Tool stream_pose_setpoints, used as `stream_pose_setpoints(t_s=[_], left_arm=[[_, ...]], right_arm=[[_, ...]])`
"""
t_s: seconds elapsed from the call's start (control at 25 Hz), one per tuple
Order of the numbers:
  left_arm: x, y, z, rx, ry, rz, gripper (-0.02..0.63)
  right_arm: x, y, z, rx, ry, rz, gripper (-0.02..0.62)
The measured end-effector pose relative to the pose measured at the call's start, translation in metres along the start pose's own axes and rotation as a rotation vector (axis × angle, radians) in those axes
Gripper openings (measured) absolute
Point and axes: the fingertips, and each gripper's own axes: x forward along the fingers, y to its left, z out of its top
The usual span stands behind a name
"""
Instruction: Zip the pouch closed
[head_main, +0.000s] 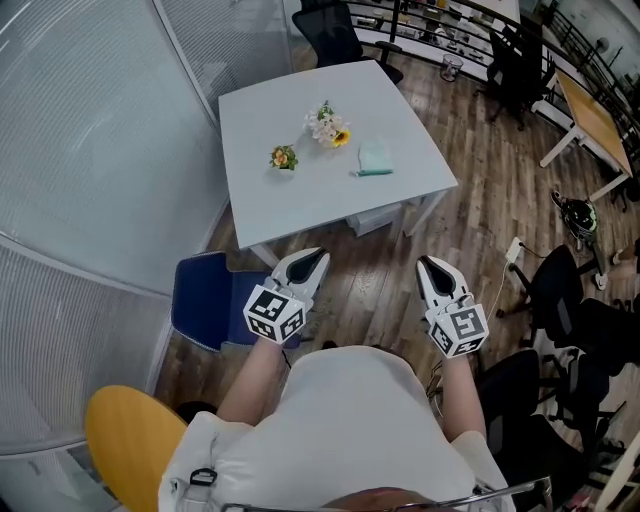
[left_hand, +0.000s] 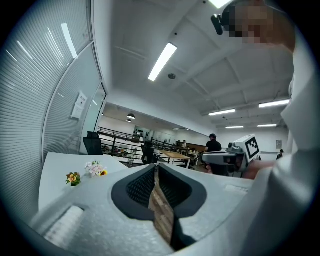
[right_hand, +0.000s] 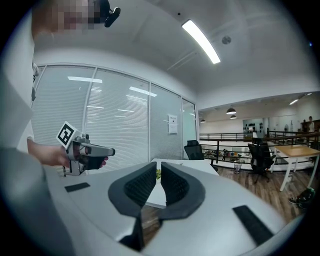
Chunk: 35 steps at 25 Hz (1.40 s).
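A pale mint pouch (head_main: 374, 157) lies flat on the white table (head_main: 290, 200), toward its right side, far ahead of both grippers. My left gripper (head_main: 318, 254) and right gripper (head_main: 426, 262) are held close to my body over the wooden floor, short of the table's near edge. Both point toward the table. The jaws of each stand nearly together with nothing between them, as the left gripper view (left_hand: 154, 167) and right gripper view (right_hand: 158, 167) show. I cannot make out the pouch in either gripper view.
Two small flower bunches (head_main: 327, 125) (head_main: 283, 157) sit on the table left of the pouch. A blue chair (head_main: 205, 300) stands by the table's near left corner, a yellow chair (head_main: 125, 430) behind it. Black office chairs (head_main: 560, 290) crowd the right. A glass wall (head_main: 90, 150) runs along the left.
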Motion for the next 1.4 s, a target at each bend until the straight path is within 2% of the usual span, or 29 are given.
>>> stream_pose_setpoints(t_s=[0.12, 0.28, 0.72, 0.96, 1.4], left_arm=[[-0.005, 0.004, -0.003, 0.003, 0.015, -0.02, 0.044], [-0.008, 0.008, -0.006, -0.001, 0.032, -0.043, 0.084], [0.009, 0.022, -0.024, -0.028, 0.064, -0.044, 0.086], [0.045, 0.039, -0.025, -0.037, 0.069, -0.011, 0.086], [0.147, 0.08, -0.024, -0.051, 0.092, 0.061, 0.087]], right_arm=[[0.002, 0.008, -0.002, 0.011, 0.005, -0.024, 0.063], [0.002, 0.015, -0.007, 0.034, 0.015, -0.045, 0.063], [0.017, 0.005, -0.027, 0.068, 0.052, -0.041, 0.06], [0.046, -0.028, -0.035, 0.075, 0.071, -0.002, 0.06], [0.126, -0.121, -0.046, 0.095, 0.105, 0.088, 0.058]])
